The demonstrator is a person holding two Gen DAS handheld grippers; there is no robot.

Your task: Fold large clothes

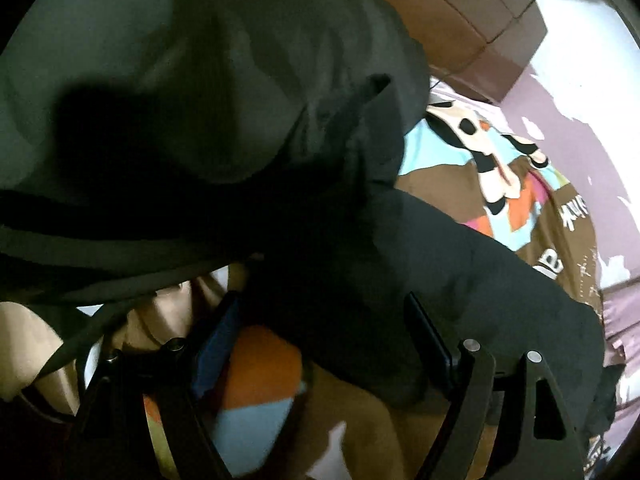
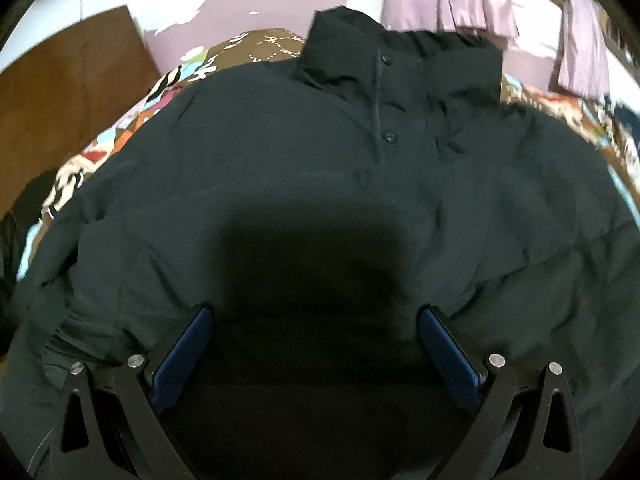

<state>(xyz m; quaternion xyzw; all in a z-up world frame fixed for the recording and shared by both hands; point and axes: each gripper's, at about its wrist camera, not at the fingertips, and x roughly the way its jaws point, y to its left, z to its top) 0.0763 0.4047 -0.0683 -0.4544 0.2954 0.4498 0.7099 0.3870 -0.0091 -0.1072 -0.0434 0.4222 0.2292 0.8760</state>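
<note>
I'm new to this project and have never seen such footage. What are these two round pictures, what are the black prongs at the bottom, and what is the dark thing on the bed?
Each picture comes from a fisheye camera fixed on a hand-held gripper, looking forward along its two fingers; a person holds one gripper in each hand. The black prongs with blue pads are those fingers. In the right wrist view, the right gripper hangs open over a dark jacket, spread front up with its collar away from the camera, on a colourful patterned bedspread. In the left wrist view, the left gripper is open too, at the jacket's edge, where the bedspread shows. Neither gripper holds anything.
</note>
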